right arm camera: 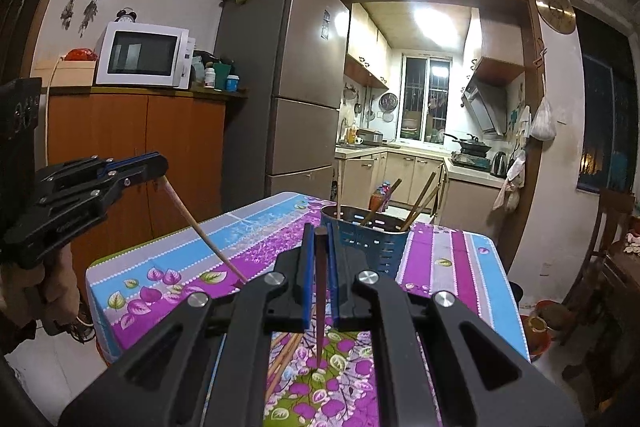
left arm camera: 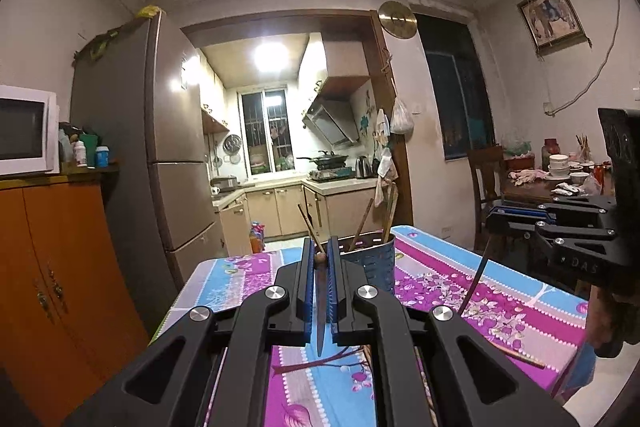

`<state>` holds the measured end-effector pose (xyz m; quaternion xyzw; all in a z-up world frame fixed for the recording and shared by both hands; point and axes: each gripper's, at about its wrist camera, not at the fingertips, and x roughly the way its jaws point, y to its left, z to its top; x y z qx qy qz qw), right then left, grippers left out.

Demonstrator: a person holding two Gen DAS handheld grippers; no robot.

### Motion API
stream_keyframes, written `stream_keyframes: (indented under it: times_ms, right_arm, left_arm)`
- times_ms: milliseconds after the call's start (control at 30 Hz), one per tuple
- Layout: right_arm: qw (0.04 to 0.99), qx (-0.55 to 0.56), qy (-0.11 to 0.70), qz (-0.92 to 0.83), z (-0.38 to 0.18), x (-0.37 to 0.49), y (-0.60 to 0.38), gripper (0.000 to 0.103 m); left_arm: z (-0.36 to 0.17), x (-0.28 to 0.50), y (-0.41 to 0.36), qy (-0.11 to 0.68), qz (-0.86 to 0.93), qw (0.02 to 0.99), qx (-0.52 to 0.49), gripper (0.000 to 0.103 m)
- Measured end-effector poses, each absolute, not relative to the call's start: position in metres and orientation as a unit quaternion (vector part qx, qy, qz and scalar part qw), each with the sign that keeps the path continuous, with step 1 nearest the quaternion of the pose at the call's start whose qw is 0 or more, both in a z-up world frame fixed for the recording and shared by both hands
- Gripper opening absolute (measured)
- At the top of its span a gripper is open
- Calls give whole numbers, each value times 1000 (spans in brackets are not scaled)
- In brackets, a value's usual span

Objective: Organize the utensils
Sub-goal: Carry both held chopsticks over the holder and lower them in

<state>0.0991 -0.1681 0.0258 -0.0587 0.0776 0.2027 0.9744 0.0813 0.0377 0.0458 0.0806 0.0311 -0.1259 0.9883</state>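
Lower ends of the chopsticks (right arm camera: 418, 203) inside the blue holder (right arm camera: 366, 241), hidden by its wall.

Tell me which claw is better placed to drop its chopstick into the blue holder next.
Probably the right claw: its chopstick hangs point-down just before the holder. The left claw holds its chopstick slanted.

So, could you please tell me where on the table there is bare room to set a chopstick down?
The floral tablecloth is bare left of the blue utensil holder, out to the near-left corner, and right of the holder toward the far-right edge. It is crowded at the near middle, where loose chopsticks lie beneath the fingers, and inside the holder.
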Motion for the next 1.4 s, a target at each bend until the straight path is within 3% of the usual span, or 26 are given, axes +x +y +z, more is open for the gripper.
stream_keyframes:
  times_ms: [433,800,1400]
  right_arm:
    - [974,-43,92,201,109,157,-184,5]
    - [981,-42,79,171,198,231,-197,5]
    - [970,1,163,182,146,330,-202,5]
  left_arm:
    - [135,155,31,96,-164,979,70,8]
    - [215,235,17,103,-161,981,38,8]
    - [171,354,-17,204,-157,965,43,8]
